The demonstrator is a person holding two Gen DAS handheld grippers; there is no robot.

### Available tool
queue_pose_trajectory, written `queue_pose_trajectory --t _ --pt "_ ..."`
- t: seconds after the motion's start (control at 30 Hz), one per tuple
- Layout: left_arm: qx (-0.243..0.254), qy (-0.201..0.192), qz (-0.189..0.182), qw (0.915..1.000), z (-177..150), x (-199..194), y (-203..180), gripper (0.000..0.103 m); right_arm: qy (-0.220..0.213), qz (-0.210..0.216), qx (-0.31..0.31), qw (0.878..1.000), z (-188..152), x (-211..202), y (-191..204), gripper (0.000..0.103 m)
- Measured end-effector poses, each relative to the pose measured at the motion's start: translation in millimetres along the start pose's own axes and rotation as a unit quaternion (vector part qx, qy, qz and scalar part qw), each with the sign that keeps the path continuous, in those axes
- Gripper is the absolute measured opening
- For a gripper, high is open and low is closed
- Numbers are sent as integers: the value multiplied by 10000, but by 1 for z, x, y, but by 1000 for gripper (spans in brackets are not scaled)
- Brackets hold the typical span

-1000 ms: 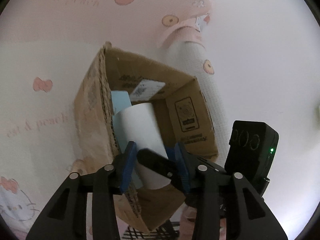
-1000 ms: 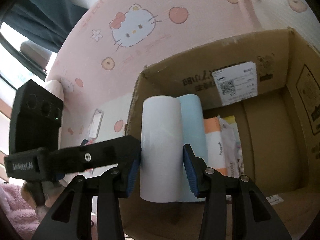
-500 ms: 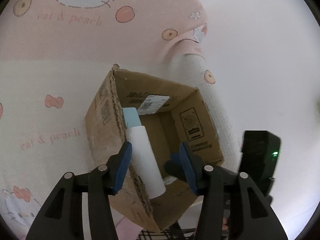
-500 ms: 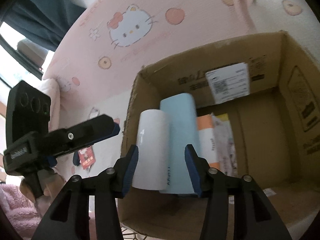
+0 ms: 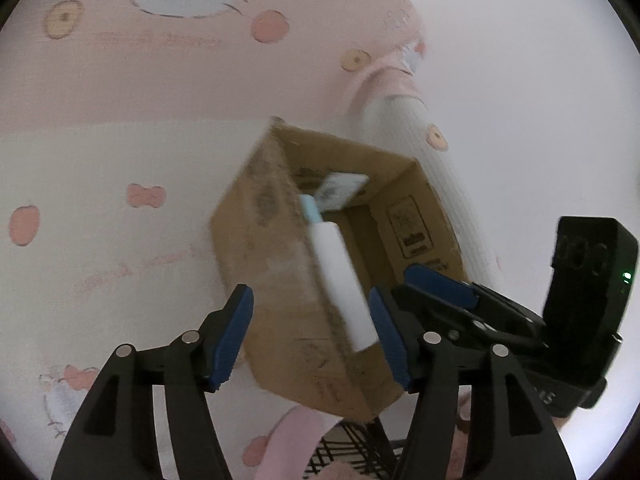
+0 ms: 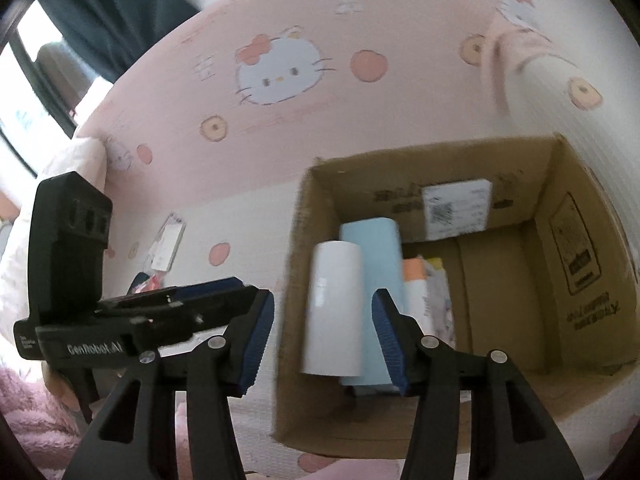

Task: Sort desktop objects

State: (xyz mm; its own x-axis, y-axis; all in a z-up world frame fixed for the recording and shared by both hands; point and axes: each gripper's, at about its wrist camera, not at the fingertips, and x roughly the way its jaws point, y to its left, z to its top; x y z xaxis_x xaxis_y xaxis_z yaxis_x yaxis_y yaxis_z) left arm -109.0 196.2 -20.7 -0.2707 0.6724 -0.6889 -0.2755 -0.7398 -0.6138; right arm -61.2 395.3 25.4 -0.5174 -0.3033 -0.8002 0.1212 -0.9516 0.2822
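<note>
— Both hand-held grippers, how were they?
— Your left hand-held gripper [image 5: 310,338] and right hand-held gripper [image 6: 322,338] were opening, empty. The white roll [image 6: 335,306] stood in the cardboard box [image 6: 508,312], blue roll [image 6: 374,268] at its two o'clock.

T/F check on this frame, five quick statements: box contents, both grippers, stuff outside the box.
1. The white cylindrical roll stands inside the brown cardboard box. True.
2. The right gripper clamps the white roll. False: its jaws are opening and its pads stand clear of the roll.
3. A pale blue roll stands right beside the white roll. True.
4. The left gripper holds a packet. False: nothing is between its opening jaws.
5. The cardboard box is empty apart from the rolls. False: an orange-topped packet sits next to them.
</note>
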Motion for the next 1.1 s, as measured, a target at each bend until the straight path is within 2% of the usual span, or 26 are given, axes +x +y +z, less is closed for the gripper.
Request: queue_pose_trajectory --t 0.1,0.37,0.63,0.87,1.1 --pt "-143 -106 -14 9998 2 -14 17 66 34 -5 -207 9998 3 5 23 56" --pt "-594 -413 -72 9974 6 -58 74 66 262 12 -637 9976 15 34 86 56" --pt "-1027 -823 -39 9913 3 -109 132 67 455 114 -1236 9912 29 63 157 56" --pt "-1509 -1082 199 9824 -8 -144 188 72 656 347 -1676 9831 32 95 206 56" --pt "-2167 -1223 506 9672 -29 -169 243 72 994 626 -2003 9727 27 134 242 57"
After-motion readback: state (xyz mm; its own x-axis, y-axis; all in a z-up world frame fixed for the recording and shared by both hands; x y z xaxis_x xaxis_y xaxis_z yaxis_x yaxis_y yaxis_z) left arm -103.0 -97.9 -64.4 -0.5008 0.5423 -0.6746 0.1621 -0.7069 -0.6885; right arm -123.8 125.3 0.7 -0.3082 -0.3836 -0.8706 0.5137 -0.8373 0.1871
